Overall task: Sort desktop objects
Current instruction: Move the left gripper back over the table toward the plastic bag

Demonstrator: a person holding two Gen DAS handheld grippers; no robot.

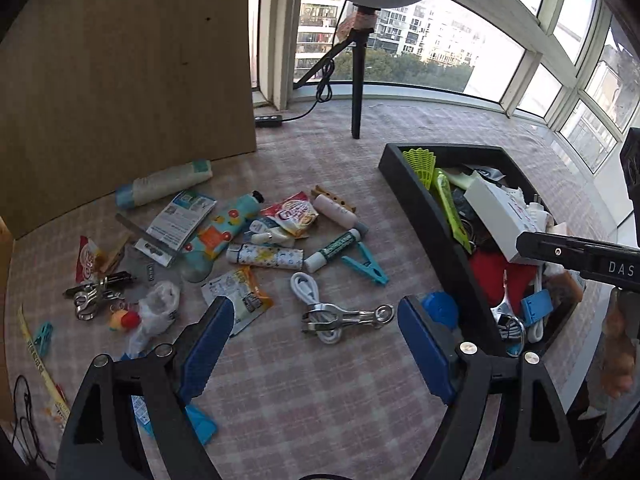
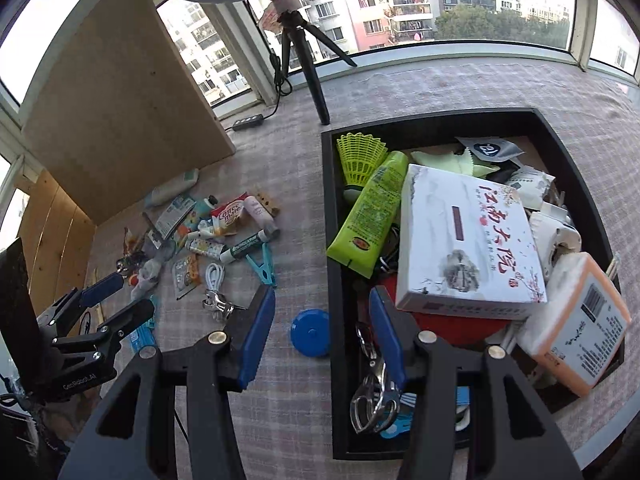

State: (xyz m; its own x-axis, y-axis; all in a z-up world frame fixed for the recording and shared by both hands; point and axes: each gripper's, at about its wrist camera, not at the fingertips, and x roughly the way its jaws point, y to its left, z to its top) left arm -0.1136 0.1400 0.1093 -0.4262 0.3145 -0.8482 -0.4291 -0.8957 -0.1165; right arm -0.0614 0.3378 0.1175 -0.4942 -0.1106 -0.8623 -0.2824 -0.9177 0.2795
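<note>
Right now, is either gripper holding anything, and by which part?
Nothing is held. The left gripper and the right gripper both stand open and empty.

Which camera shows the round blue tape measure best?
The right wrist view: the round blue tape measure lies whole on the cloth beside the black tray. The left wrist view shows it partly hidden behind a finger.

The white box in the tray carries large red Chinese characters along its top. A snack packet on the cloth reads "Coffee mate". The green-and-white marker bears lettering too small to read surely. The left gripper, seen from the right wrist, is marked "GenRobot.AI" on its body. The right gripper's arm, seen from the left wrist, shows the letters "DAS". The orange pack has a barcode.
</note>
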